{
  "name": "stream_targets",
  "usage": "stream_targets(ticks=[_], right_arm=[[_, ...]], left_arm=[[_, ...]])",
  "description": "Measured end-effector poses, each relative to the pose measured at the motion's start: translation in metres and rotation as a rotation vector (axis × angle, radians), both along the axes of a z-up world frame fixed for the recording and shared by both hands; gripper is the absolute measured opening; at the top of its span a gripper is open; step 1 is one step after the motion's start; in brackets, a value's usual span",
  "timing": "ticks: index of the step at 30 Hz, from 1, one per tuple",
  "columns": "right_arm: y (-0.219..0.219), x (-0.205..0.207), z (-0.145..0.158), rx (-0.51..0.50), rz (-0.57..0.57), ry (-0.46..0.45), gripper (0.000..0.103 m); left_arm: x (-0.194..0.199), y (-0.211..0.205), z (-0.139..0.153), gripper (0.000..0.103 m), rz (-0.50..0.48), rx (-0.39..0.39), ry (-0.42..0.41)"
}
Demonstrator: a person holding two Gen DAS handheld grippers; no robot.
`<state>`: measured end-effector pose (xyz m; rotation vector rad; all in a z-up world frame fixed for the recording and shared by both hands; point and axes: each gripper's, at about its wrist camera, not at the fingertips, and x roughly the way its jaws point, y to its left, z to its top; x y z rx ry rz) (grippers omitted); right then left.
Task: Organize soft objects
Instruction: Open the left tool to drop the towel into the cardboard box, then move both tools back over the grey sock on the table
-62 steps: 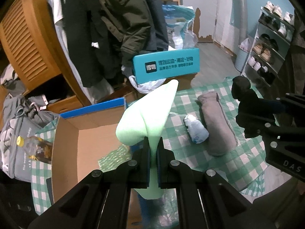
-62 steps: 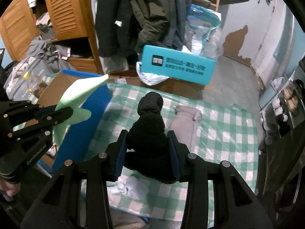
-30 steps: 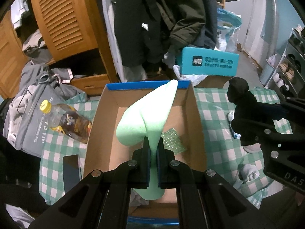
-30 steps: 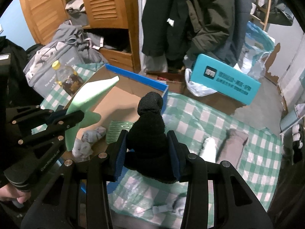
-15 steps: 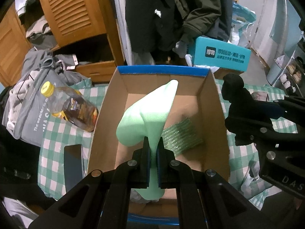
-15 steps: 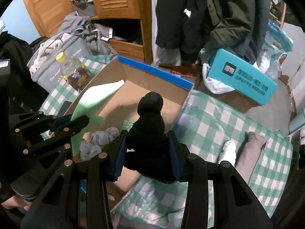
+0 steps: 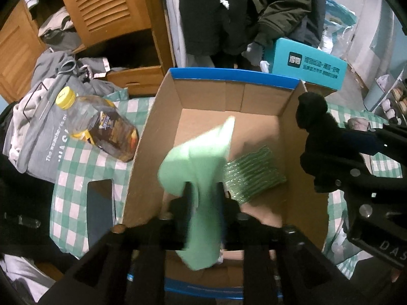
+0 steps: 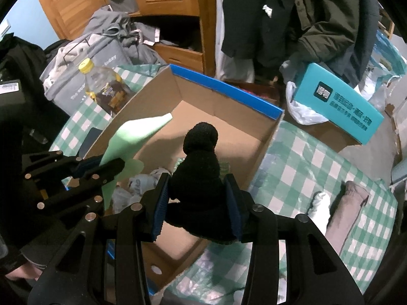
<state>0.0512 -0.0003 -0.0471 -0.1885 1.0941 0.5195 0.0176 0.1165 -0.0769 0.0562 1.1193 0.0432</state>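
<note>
Now hovering over open corrugated cardboard box (image 7: 292, 137) on checkered cloth (image 8: 305, 167). Left tool (image 7: 203, 198) opening, smooth mint-green sock (image 7: 201, 167) blurring between parting pads, dangling over box. Right tool (image 8: 197, 208) opening slightly, blue pads flanking fuzzy black knit sock (image 8: 198, 175), knobby top upright. Crinkly green packet (image 7: 254, 175) lying inside.

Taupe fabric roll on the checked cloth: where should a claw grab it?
On the taupe fabric roll, probably across its middle, coming down from above: it lies flat and long on the green checked cloth, narrow enough to straddle. Mind the white sock close beside it.
</note>
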Motion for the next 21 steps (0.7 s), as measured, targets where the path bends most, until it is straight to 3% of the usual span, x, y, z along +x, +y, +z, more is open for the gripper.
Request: stream_targets(ticks=[2,6,14,21], right_arm=[[0.001,0.001,-0.001,-0.006,0.000,0.000,0.047],[-0.001,0.003,-0.001,-0.004,-0.016,-0.004,0.061],[-0.013,0.005,-0.002,-0.009,-0.047,-0.001,0.061],[-0.023,0.001,0.002,-0.016,-0.063,-0.010,0.062]], left_arm=[[-0.001,0.001,0.002,0.054,0.009,0.004,-0.013],[-0.002,0.004,0.005,0.061,0.018,0.018,-0.032],[-0.002,0.004,0.005,0.077,0.023,0.029,-0.033],[-0.005,-0.007,0.009,0.079,-0.006,0.048,-0.042]])
